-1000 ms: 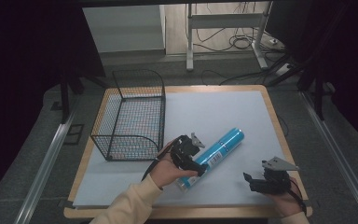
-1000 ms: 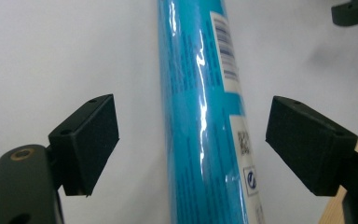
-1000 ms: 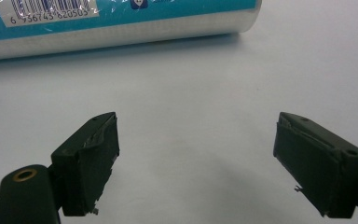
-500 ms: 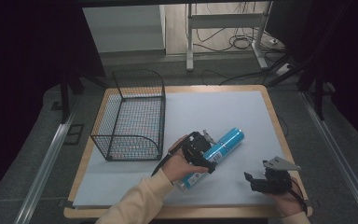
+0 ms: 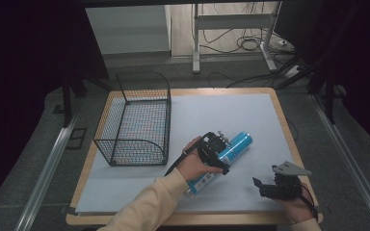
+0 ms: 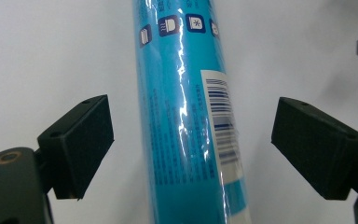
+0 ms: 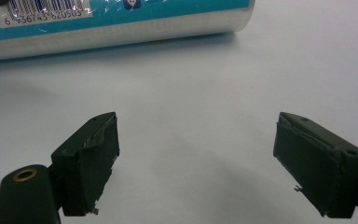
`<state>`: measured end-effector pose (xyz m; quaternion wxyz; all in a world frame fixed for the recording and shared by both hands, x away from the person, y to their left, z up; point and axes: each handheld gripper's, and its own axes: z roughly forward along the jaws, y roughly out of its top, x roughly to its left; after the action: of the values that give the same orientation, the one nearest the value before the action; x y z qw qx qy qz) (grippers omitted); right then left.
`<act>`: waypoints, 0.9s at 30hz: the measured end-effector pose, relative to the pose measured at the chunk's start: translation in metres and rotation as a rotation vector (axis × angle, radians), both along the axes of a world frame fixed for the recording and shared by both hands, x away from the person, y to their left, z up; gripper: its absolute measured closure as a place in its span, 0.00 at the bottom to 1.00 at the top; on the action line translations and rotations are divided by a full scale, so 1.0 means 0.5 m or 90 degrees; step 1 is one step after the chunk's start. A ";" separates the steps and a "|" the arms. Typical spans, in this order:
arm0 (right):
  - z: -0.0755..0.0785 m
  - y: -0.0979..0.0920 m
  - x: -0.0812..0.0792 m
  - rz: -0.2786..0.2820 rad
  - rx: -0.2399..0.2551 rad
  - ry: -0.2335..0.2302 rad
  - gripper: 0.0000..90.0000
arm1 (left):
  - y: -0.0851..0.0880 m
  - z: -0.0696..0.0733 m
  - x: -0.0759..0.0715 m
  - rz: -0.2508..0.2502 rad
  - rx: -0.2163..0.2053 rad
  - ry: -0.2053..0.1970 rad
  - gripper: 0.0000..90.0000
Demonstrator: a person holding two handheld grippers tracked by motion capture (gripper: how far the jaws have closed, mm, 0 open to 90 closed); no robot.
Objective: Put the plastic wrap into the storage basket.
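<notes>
Left gripper over blue roll, fingers released and just been spreading; roll lying between them, pads clear of wrap on both sides. Roll flat on white sheet of worktop, long axis running straight out from fingers, barcode label toward one pad. Probable reason: straddling across the narrow width for a clean clamp before lifting. Wire basket standing well apart beyond left gripper, likely destination. Right gripper parked, fingers released, nothing between; roll end lying ahead of them, apart.
</notes>
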<state>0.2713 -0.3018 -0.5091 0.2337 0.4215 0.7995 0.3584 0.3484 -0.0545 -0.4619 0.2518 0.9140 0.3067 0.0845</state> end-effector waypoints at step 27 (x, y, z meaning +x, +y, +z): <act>-0.005 -0.001 0.002 -0.001 -0.012 0.005 0.16 | -0.036 -0.062 0.052 0.016 0.049 0.075 0.24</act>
<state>0.2725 -0.3022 -0.5115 0.2352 0.4214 0.8034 0.3488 0.3743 -0.0723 -0.4928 0.1969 0.9224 0.3291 0.0454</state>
